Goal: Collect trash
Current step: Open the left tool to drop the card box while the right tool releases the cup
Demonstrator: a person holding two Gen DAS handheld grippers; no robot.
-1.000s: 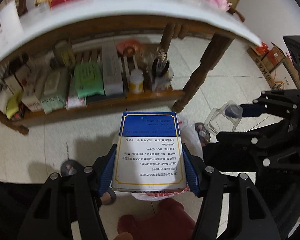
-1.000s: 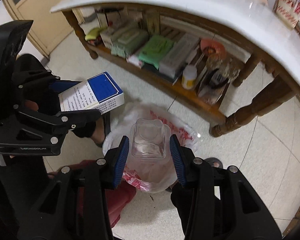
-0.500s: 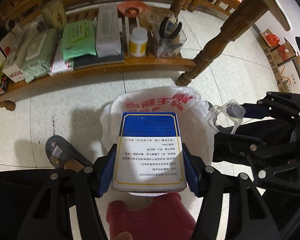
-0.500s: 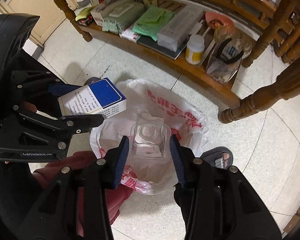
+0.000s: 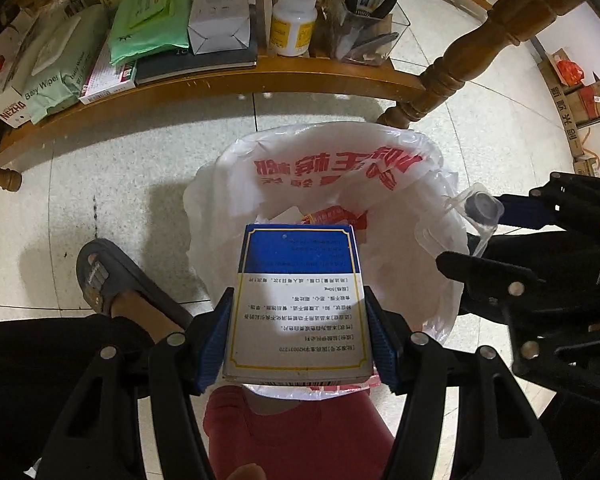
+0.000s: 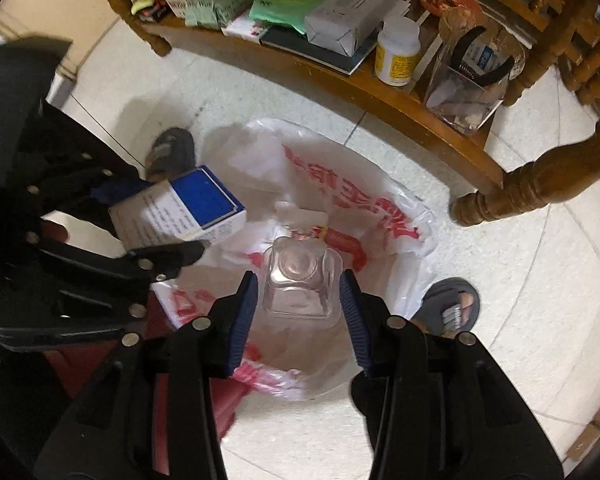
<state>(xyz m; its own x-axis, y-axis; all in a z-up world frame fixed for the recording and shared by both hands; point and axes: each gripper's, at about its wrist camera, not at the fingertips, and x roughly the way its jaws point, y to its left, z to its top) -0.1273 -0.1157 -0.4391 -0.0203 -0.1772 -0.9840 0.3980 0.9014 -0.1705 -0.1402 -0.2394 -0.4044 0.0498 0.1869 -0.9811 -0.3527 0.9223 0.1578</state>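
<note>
My left gripper (image 5: 298, 332) is shut on a blue and white medicine box (image 5: 298, 300) and holds it over the mouth of a bin lined with a white bag with red print (image 5: 332, 164). The box also shows in the right wrist view (image 6: 180, 208). My right gripper (image 6: 298, 304) has its jaws parted slightly wider than a clear plastic bottle (image 6: 300, 280), which sits between them over the same bag (image 6: 380, 200). The bottle's cap end shows at the right of the left wrist view (image 5: 478, 210). Some scraps lie inside the bag.
A low wooden shelf (image 5: 220, 80) behind the bin carries wipes packs, boxes, a white pill bottle (image 5: 292, 24) and a clear holder with pliers. A turned table leg (image 5: 452, 76) stands at the right. The person's sandalled feet (image 5: 104, 276) flank the bin; a red stool (image 5: 300, 432) is below.
Both grippers have come down closer to the bag's mouth. The right jaws have parted from the clear bottle, which sits lower between them. The box stays clamped.
</note>
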